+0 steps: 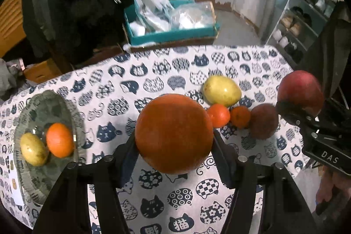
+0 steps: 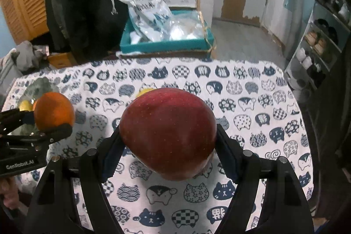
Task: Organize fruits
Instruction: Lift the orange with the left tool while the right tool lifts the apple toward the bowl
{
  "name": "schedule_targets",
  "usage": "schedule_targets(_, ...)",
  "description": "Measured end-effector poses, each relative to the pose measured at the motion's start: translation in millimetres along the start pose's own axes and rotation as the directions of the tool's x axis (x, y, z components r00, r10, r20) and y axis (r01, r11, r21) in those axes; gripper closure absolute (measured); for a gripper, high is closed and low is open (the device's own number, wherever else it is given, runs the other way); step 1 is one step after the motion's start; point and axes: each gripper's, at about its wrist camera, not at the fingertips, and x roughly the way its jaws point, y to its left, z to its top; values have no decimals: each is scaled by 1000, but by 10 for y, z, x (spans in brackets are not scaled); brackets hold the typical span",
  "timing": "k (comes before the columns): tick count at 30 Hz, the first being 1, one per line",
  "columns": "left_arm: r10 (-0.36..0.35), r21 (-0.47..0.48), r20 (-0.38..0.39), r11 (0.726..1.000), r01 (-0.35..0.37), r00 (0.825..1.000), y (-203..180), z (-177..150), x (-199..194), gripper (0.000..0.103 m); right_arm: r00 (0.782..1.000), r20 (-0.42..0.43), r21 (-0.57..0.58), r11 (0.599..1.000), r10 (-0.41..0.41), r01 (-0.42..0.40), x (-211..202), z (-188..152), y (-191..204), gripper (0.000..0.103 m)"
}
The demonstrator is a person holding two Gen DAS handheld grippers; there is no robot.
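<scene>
While the left wrist camera looks down, the left gripper [image 1: 174, 146] clamps a big, dimpled round orange [image 1: 174, 133] above the worktop [image 1: 153, 84], draped in a cat-face printed cloth. At left a clear glass plate [image 1: 35, 102] holds a small yellow-green fruit [image 1: 34, 149] touching a small glossy orange [image 1: 59, 139]. Farther right lie a smooth yellow pear-like fruit [image 1: 221, 90], two little tangerines [image 1: 219, 115] and a dull brown fruit [image 1: 264, 121], close together.

From the right wrist camera, the right gripper [image 2: 168, 146] grips a shiny red apple [image 2: 168, 133] over the cloth. Beyond the worktop stands a teal cardboard box [image 2: 166, 44] of crinkled plastic bags [image 2: 142, 6], with a shoe rack [image 2: 320, 41] at right.
</scene>
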Motion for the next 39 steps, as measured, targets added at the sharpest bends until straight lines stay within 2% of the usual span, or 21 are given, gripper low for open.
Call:
schedule_targets(6,1,-14,69,1000,0,998,79,36,-353,39,999,47,-17,1000,8,-7,-232,104,107,26)
schedule_targets(14,8,-33,124,999,-4,992,190,24,-624,39,992,122,-49,999,25,-19,-571,237,266,26)
schedule_targets(20,25,-41,175,999,-18,984,291,12,-873,39,988,148,-50,998,50,-43,-738,328,357,26)
schedule_targets(30,48,-59,240,998,-35,970,475,0,-1203,39,980,179,-78,995,82,-69,-896,428,565,26)
schedule_targets(39,70,-96,261,994,-46,963,712,-41,-1339,39,972,196,-111,988,127,-107,-948,554,848,26)
